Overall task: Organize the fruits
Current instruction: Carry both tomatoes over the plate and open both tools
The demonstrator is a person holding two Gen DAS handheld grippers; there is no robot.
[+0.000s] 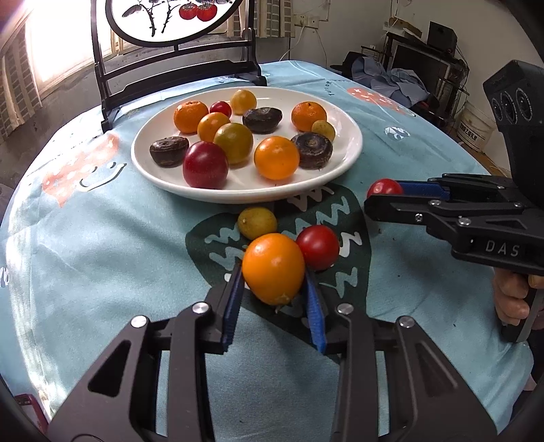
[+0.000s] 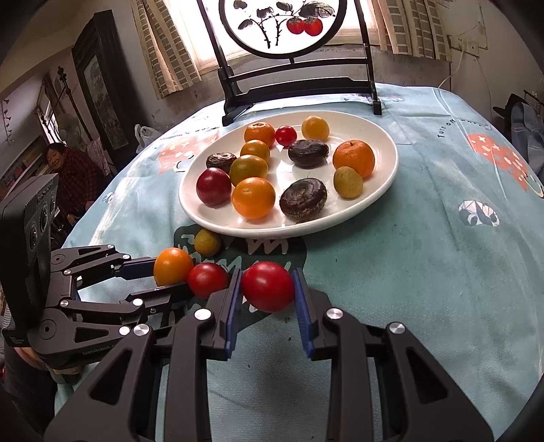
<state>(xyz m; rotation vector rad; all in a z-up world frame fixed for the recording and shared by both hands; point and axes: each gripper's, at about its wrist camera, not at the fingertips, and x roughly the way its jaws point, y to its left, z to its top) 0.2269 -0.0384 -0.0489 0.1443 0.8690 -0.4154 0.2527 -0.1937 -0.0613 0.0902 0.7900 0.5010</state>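
The left gripper (image 1: 273, 268) reached forward from the bottom of the left wrist frame, its blue-padded fingers (image 1: 234, 306) narrowed onto an orange tomato (image 1: 273, 268) at the frame's centre, the pads pressing its two sides. Just beside that fruit, up and to the right, a red tomato (image 1: 318, 247) lay on the blue tablecloth (image 1: 102, 255), and a small yellow-green fruit (image 1: 257, 223) lay just above, near the rim of the white plate (image 1: 350, 149).

The right gripper (image 2: 268, 286) came in level from the right edge of the left wrist frame, a hand (image 1: 513, 299) wrapped round its grip at the lower right. In the right wrist view its jaws stood partly closed around another red tomato (image 2: 268, 286) at lower centre, both pads touching it. Whether either fruit was lifted off the cloth cannot be told.

The plate sat in the upper middle of both frames, carrying orange, red, yellow-green and dark brown fruits. Behind it stood a black wooden stand (image 2: 295, 81) holding a round painted panel (image 2: 282, 23).
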